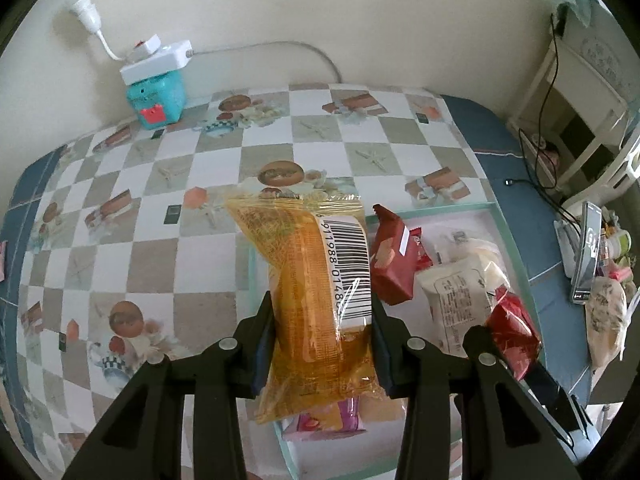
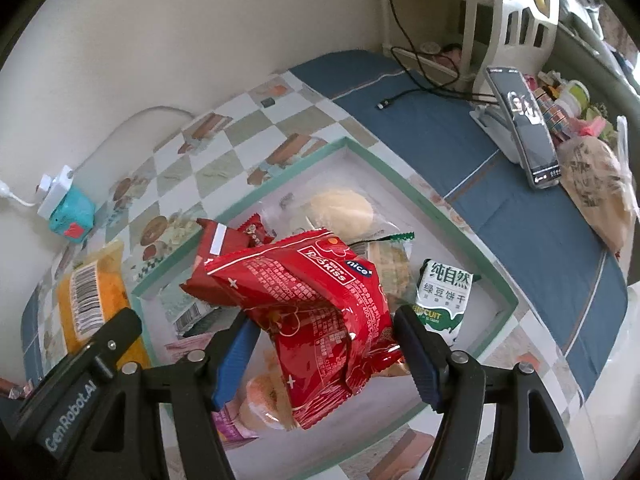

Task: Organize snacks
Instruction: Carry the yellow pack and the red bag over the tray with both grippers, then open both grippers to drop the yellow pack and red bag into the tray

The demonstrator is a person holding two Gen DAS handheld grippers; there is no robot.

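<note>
My left gripper (image 1: 322, 320) is shut on an orange snack packet (image 1: 308, 276) with a barcode label, held upright over the left edge of a green-rimmed white tray (image 1: 516, 240). My right gripper (image 2: 326, 336) is shut on a crumpled red snack packet (image 2: 316, 312) above the same tray (image 2: 400, 176). In the tray lie a dark red packet (image 1: 390, 264), white packets (image 1: 456, 296), a pink packet (image 1: 320, 428), a green-and-white biscuit packet (image 2: 442, 300) and a round bun in clear wrap (image 2: 340, 208). The orange packet (image 2: 92, 300) also shows at the left of the right wrist view.
The tray rests on a checkered tablecloth (image 1: 160, 264). A teal box with a white power strip (image 1: 158, 96) stands at the back by the wall. A phone on a stand (image 2: 524, 128), a charging cable (image 2: 400, 98) and a brown bag (image 2: 596, 188) sit on the blue cloth to the right.
</note>
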